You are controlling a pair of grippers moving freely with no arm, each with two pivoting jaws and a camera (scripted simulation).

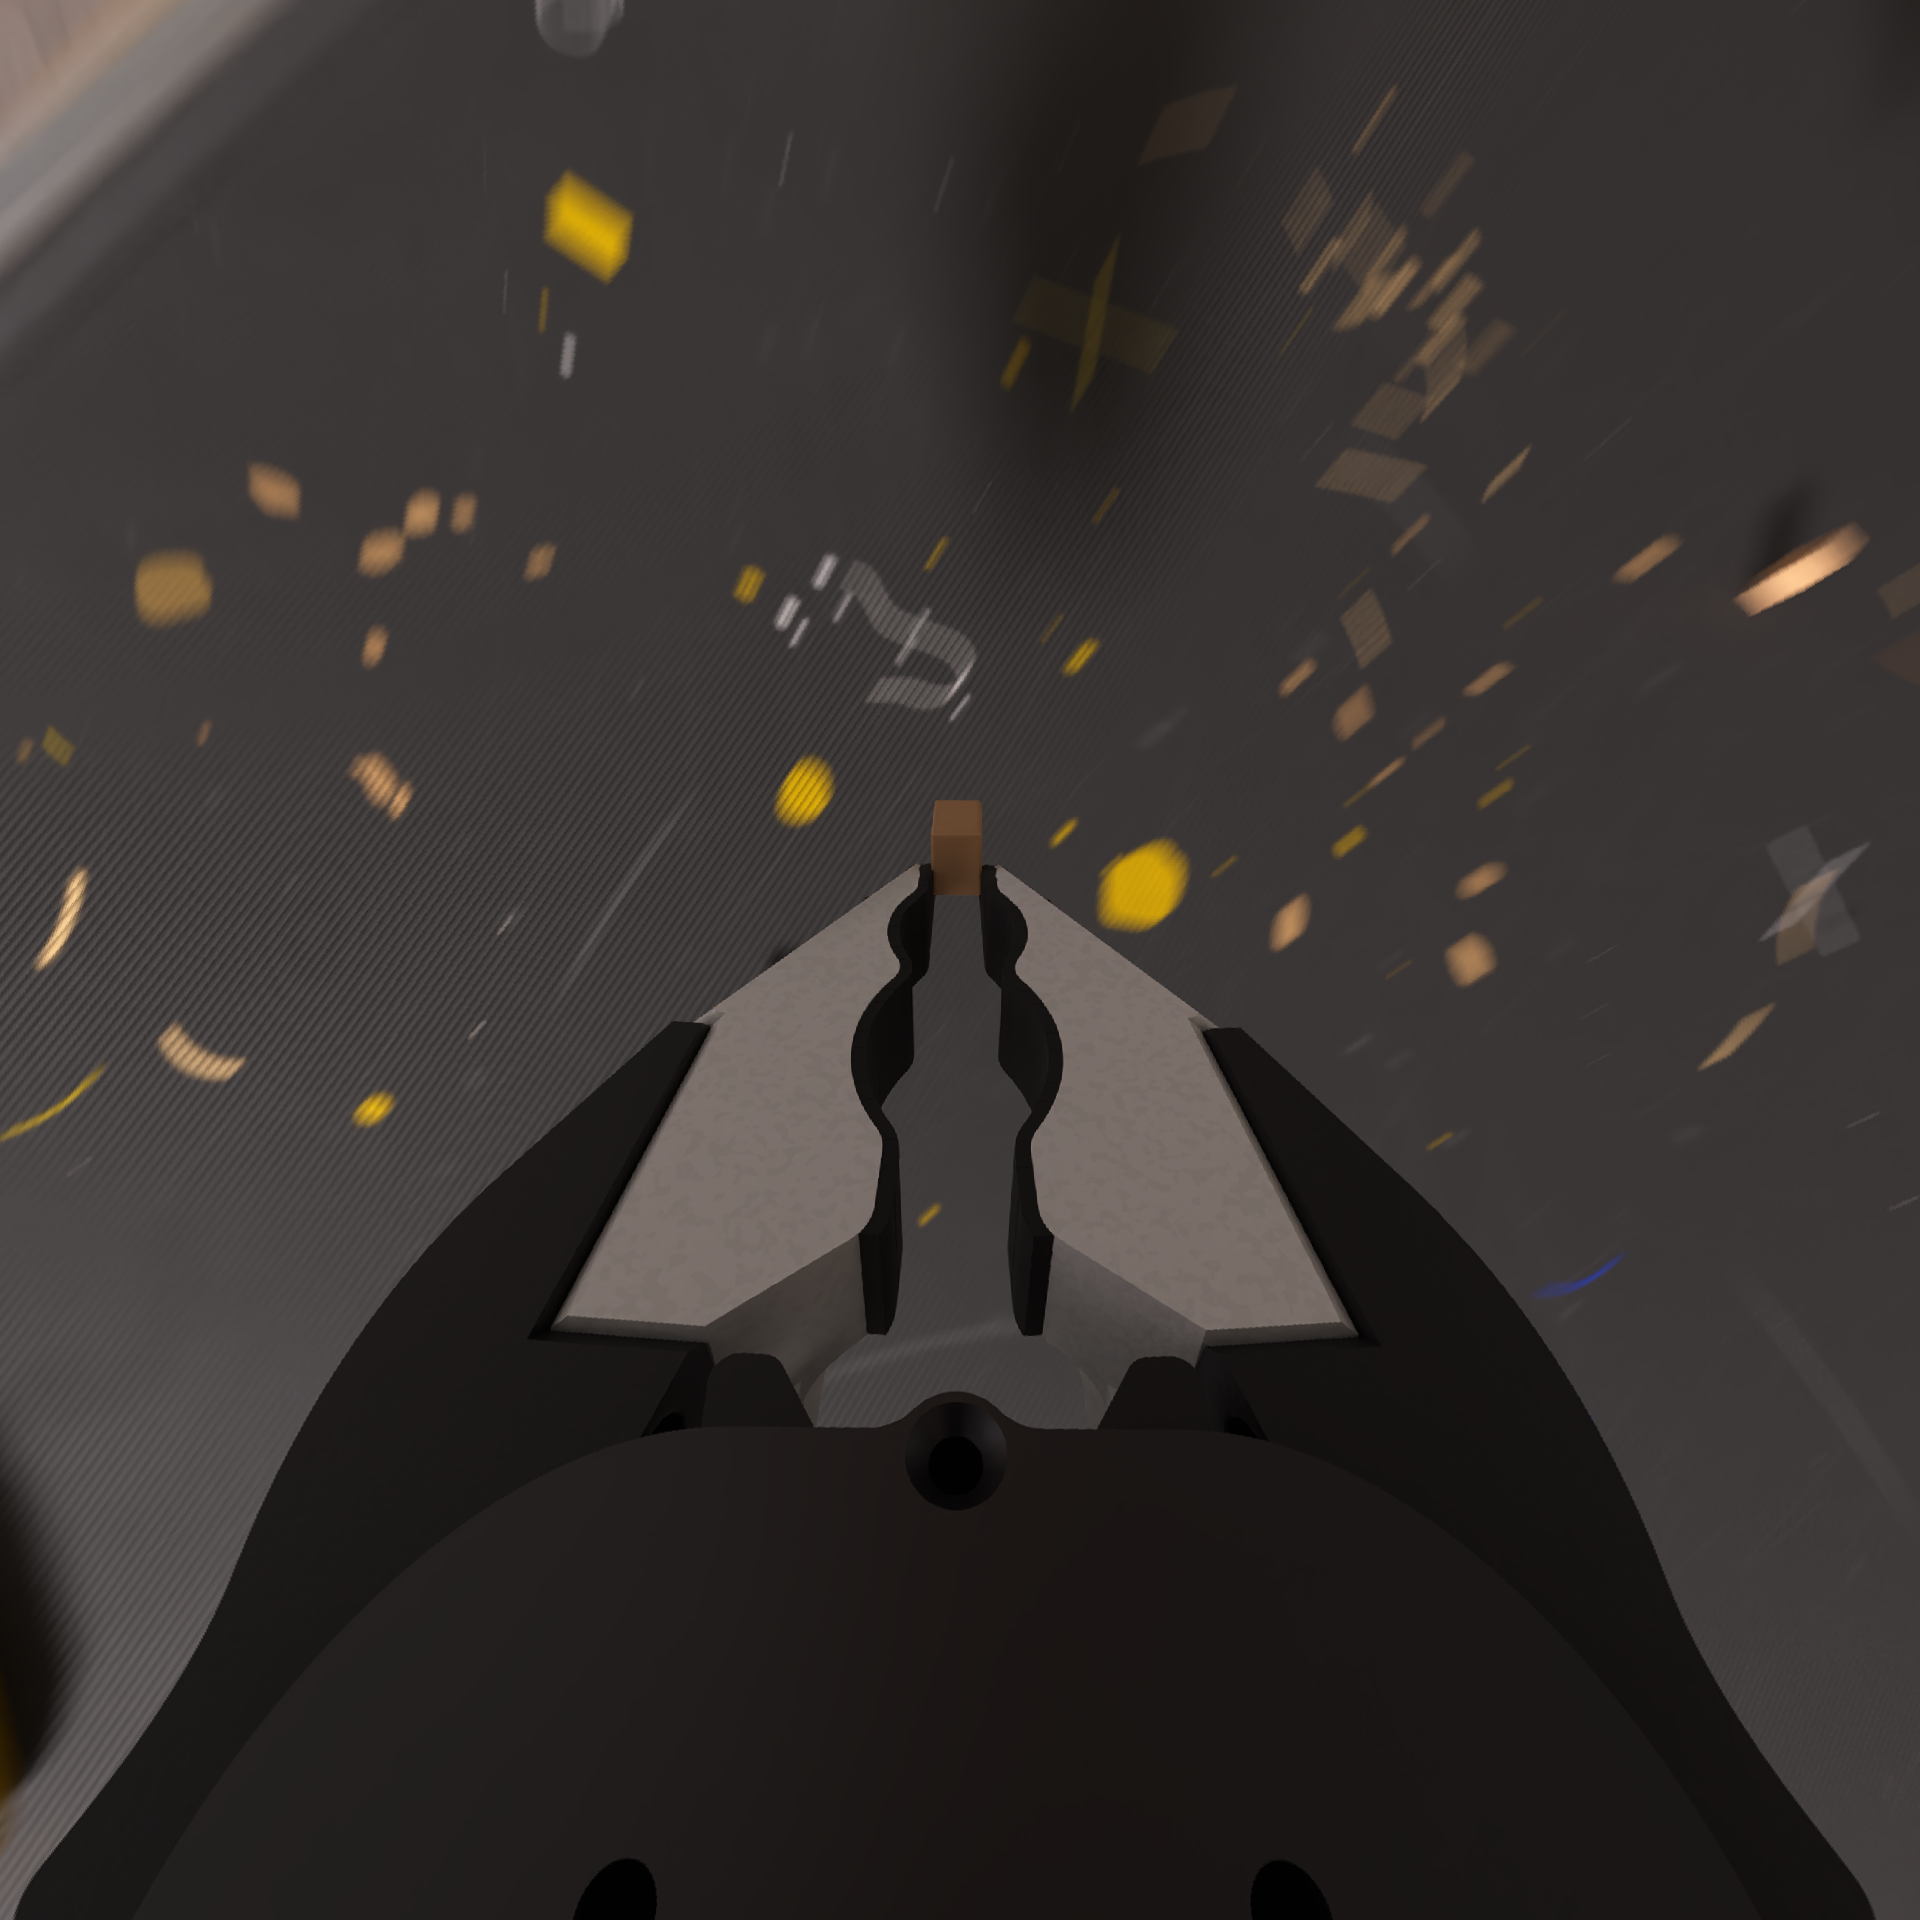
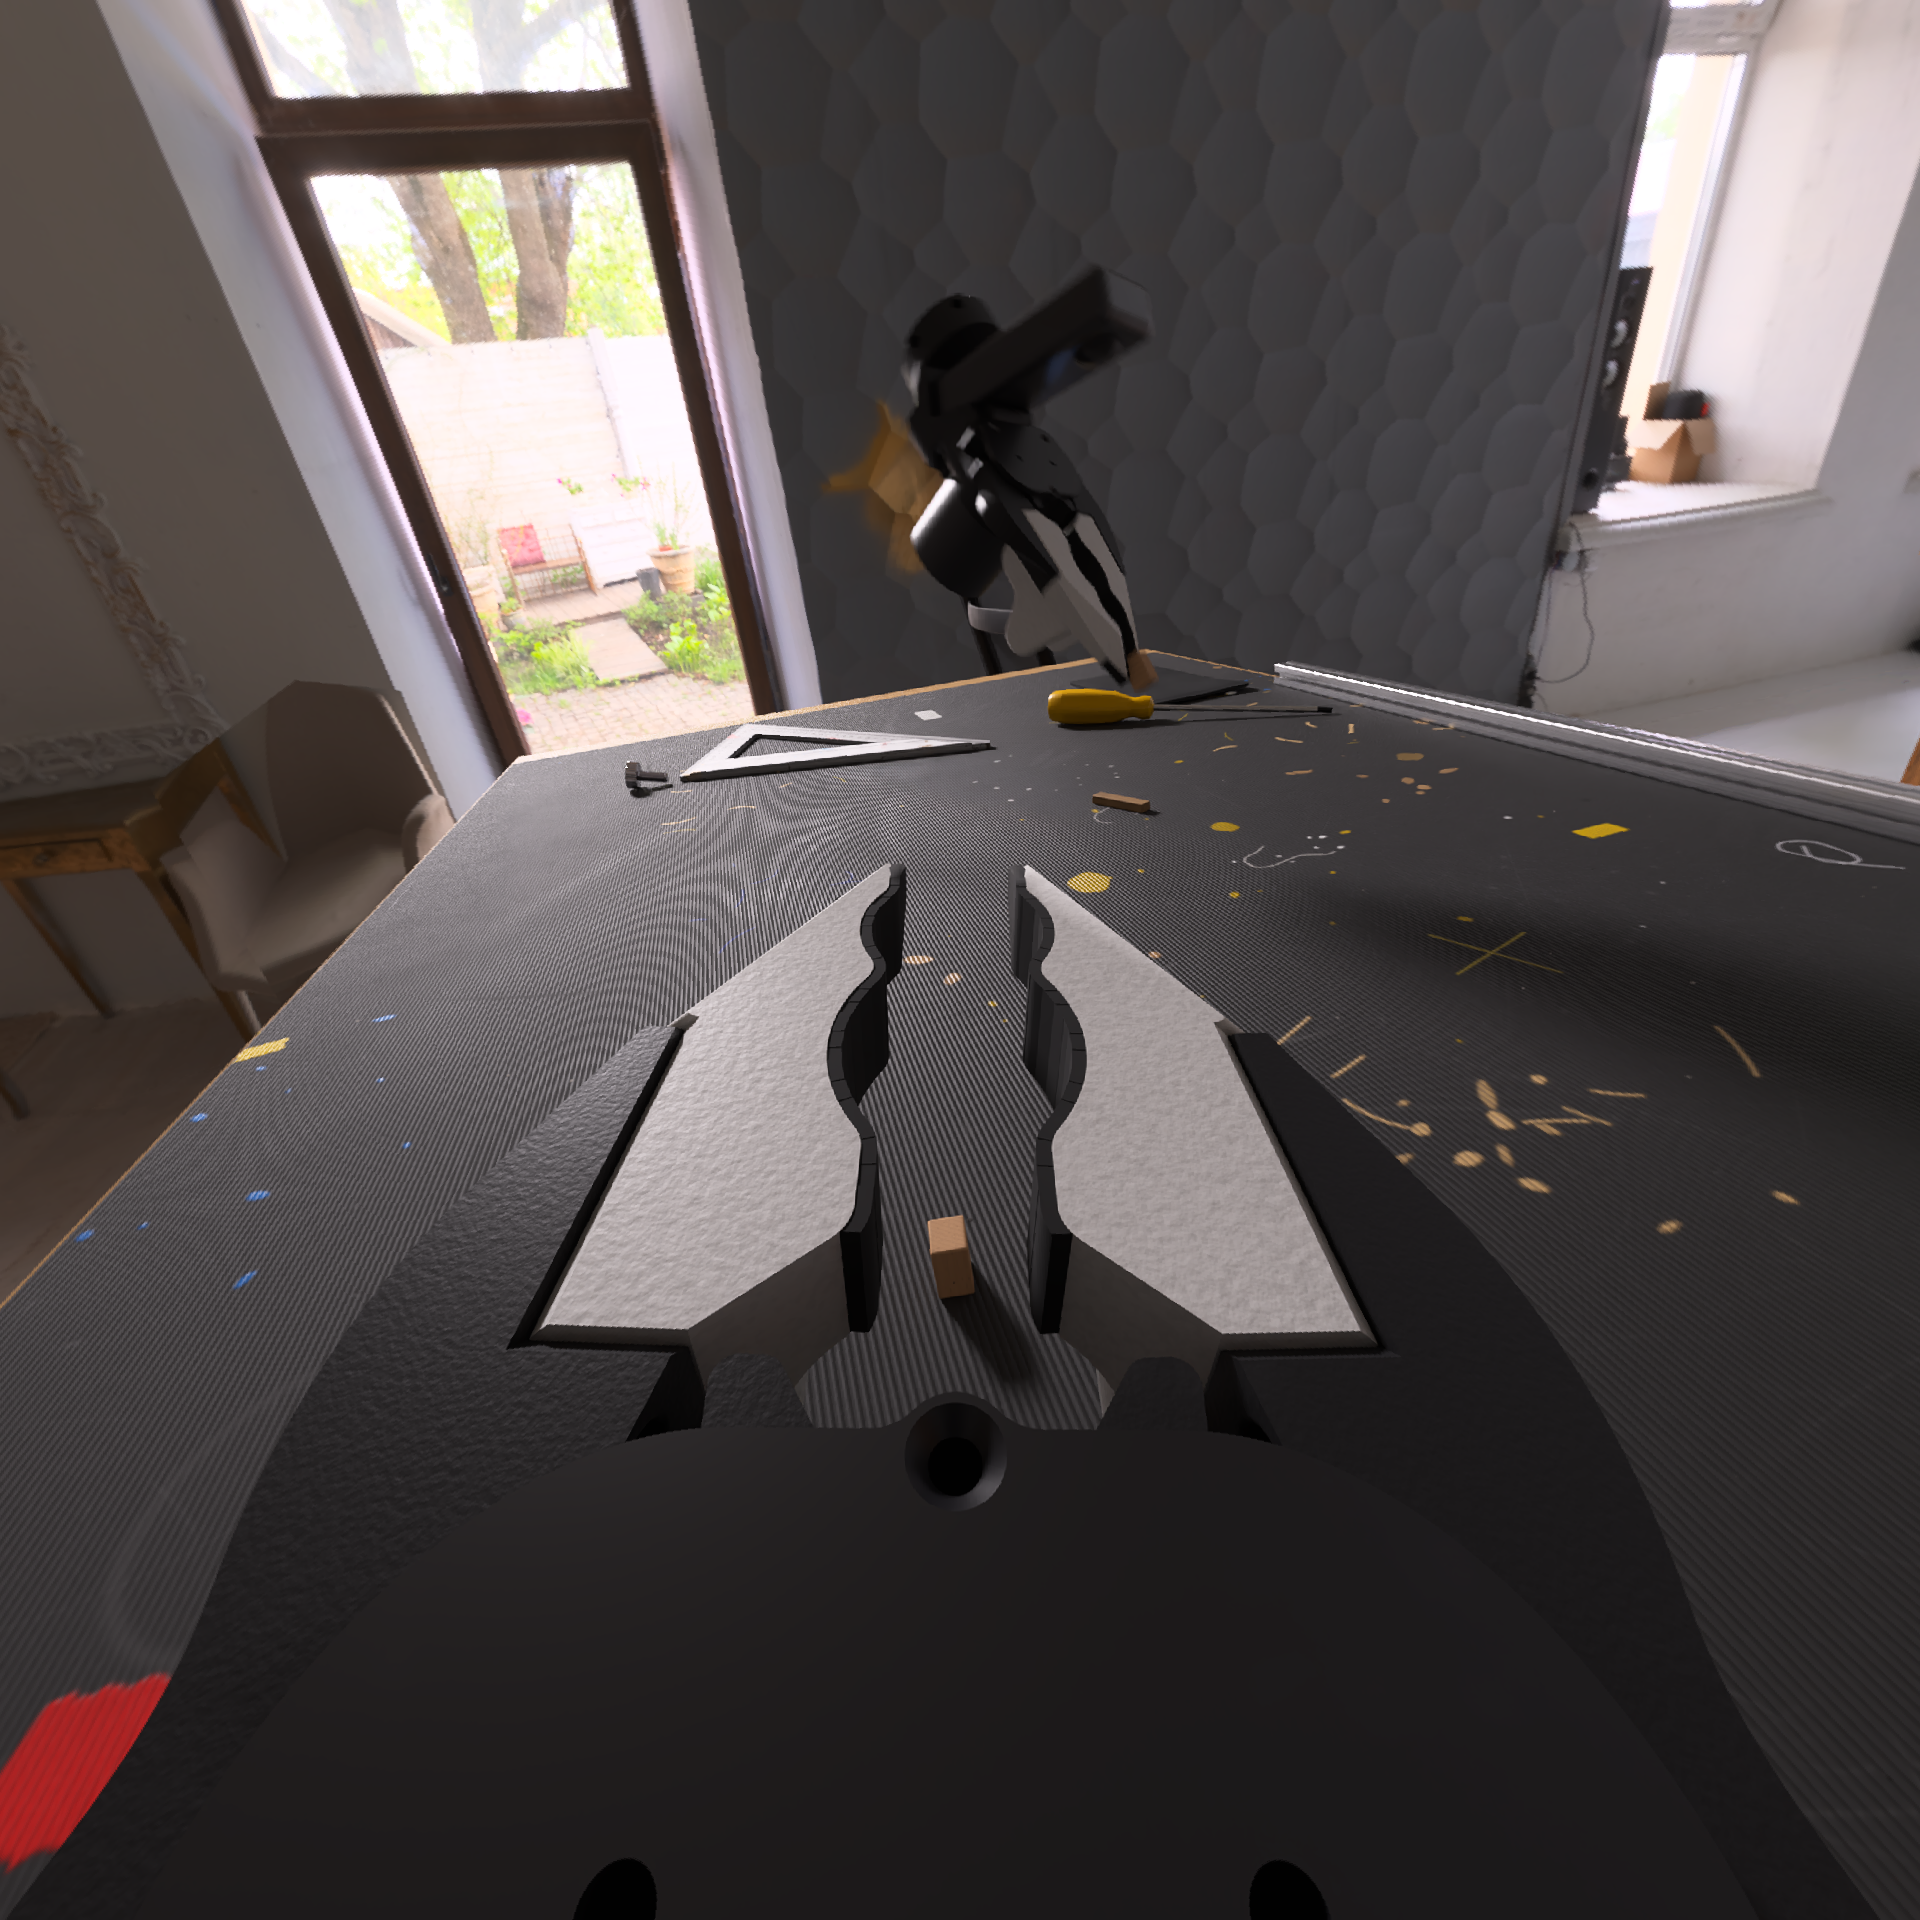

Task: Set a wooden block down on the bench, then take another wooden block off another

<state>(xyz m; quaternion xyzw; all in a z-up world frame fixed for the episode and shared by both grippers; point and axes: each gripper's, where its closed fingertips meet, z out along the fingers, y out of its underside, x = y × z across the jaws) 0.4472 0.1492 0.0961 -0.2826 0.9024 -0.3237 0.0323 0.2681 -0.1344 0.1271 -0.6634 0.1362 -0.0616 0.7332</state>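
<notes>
My left gripper (image 1: 956,873) is shut on a small wooden block (image 1: 956,831) that sticks out past its fingertips, over the blurred dark bench (image 1: 520,935). In the right wrist view the left gripper (image 2: 1127,660) is tilted down at the bench's far edge, its block (image 2: 1141,667) just above the surface. My right gripper (image 2: 961,878) is open. A second small wooden block (image 2: 951,1255) stands upright on the bench (image 2: 623,935) between its fingers near their base, touching neither. A flat wooden piece (image 2: 1120,801) lies farther off.
A yellow-handled screwdriver (image 2: 1101,707), a metal set square (image 2: 831,750) and a small metal tool (image 2: 644,776) lie near the far edge. A metal rail (image 2: 1558,727) runs along the right side. The bench's left edge (image 2: 312,997) drops to the floor.
</notes>
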